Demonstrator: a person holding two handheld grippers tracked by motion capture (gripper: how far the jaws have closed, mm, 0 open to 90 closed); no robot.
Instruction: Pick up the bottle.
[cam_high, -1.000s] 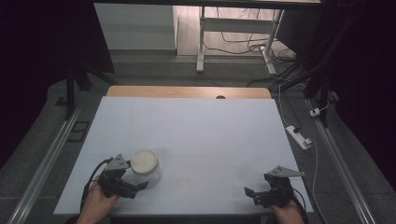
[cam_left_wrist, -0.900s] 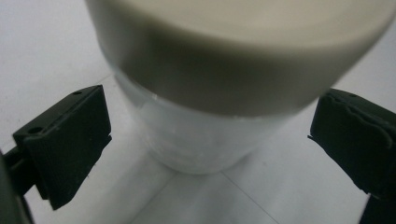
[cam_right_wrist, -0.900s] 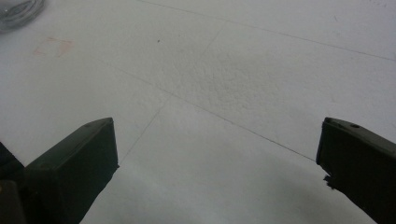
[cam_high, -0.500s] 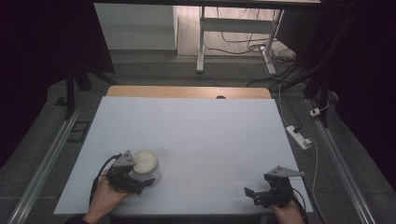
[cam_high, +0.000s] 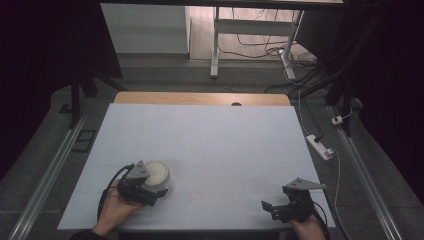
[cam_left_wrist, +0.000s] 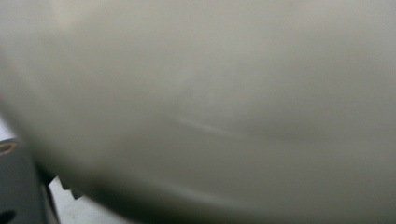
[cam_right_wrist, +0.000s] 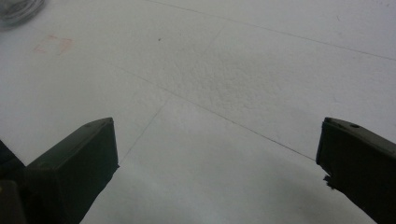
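The left hand-held gripper (cam_high: 150, 192) sits at the near left of the white foam-covered surface (cam_high: 225, 145), pressed right up against a round white cup-like container (cam_high: 156, 174). Honestly can't tell if it's clamped on it or just parked beside it. In the left gripper view the container's pale wall (cam_left_wrist: 210, 102) is so close it's all blur, with only a bit of toothed jaw peeking out at the lower left.

The container stands upright, open mouth facing up, so its axis is vertical and it doesn't point toward any side. There's one of it. Whether anything is inside, I can't make out.

The right hand-held gripper (cam_high: 280, 207) is at the near right edge, well apart from the container, resting low by the surface with its jaws spread wide and nothing between them. The right gripper view shows both dark jaws over bare foam (cam_right_wrist: 224, 93), a faint reddish square mark (cam_right_wrist: 53, 44) and a blurry, cut-off rim at the top left corner.

Two hand-held grippers, two hands, one container.
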